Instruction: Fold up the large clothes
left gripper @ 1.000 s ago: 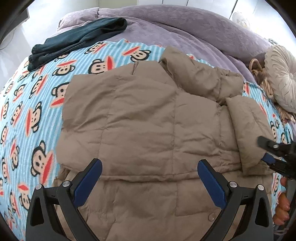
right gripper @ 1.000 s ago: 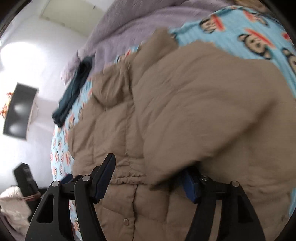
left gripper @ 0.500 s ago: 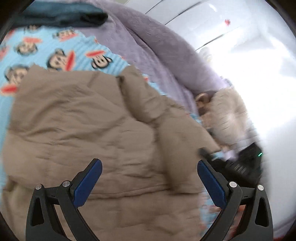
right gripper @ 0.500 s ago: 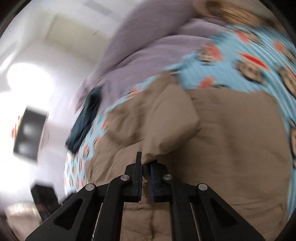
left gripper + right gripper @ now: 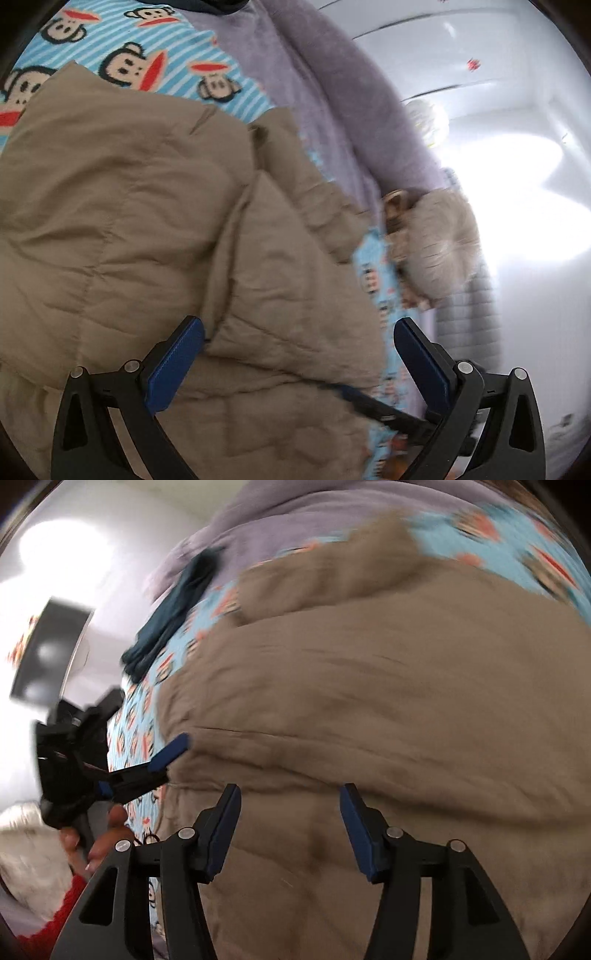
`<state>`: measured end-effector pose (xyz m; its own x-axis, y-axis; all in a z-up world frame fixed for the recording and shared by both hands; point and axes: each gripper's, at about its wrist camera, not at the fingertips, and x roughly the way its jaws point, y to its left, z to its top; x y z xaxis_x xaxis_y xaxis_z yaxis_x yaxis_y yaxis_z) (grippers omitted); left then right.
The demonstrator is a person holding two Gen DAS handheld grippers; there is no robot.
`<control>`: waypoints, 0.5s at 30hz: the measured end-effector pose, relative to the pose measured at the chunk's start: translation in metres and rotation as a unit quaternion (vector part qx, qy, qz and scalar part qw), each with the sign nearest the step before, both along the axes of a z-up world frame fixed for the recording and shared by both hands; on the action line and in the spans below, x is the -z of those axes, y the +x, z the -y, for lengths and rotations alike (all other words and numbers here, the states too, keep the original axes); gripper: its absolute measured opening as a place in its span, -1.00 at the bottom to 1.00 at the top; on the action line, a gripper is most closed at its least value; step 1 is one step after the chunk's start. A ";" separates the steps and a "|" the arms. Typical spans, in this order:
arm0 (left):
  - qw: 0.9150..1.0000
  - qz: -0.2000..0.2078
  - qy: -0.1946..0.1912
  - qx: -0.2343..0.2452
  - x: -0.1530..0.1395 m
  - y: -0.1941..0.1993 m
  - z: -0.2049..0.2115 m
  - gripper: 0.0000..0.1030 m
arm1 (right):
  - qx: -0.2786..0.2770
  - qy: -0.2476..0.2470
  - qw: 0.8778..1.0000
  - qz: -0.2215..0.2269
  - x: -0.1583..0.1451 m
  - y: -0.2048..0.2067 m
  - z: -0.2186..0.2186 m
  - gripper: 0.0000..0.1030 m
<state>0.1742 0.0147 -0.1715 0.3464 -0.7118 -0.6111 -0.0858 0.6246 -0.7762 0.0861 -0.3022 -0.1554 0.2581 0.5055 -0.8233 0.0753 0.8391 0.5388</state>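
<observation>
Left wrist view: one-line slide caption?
Open left gripper hovers over the tan puffer jacket on the monkey-print blanket.

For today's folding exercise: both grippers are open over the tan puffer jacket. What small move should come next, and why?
Probably close the left gripper on the folded-in sleeve lying between its open fingers. The right gripper hangs open over the tan jacket, gripping nothing, and the jacket's body is not yet folded.

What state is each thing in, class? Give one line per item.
Tan puffer jacket: spread on the bed, one sleeve folded across the body.
Left gripper: open, over the jacket's edge, holding nothing.
Right gripper: open, above the jacket, holding nothing.
Dark teal garment: lying bunched at the far side.
Monkey-print blanket: laid flat under the jacket.
</observation>
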 end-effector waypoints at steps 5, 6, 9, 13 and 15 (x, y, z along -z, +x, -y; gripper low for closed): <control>0.999 -0.013 0.041 0.014 0.011 0.011 0.018 0.89 | 0.145 0.023 0.988 -0.046 0.013 -0.042 0.104 0.16; 0.998 -0.009 0.054 0.021 0.010 0.013 0.024 0.45 | 0.184 0.036 0.981 -0.051 0.017 -0.048 0.126 0.16; 0.994 -0.012 0.098 0.049 0.010 0.013 0.040 -0.79 | 0.265 0.082 0.960 -0.044 0.026 -0.054 0.165 -0.22; 0.990 0.028 0.126 0.048 -0.006 -0.006 0.035 -0.79 | 0.274 0.068 0.959 -0.035 0.027 -0.036 0.174 -0.90; 0.987 0.027 0.151 0.042 -0.004 -0.014 0.026 -0.79 | 0.246 0.053 0.967 -0.025 0.023 -0.025 0.164 -0.90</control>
<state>0.1598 -0.0109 -0.1673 0.3314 -0.5278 -0.7820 0.0125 0.8313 -0.5557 0.0607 -0.4665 -0.1788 0.4508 0.4129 -0.7914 0.4795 0.6357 0.6049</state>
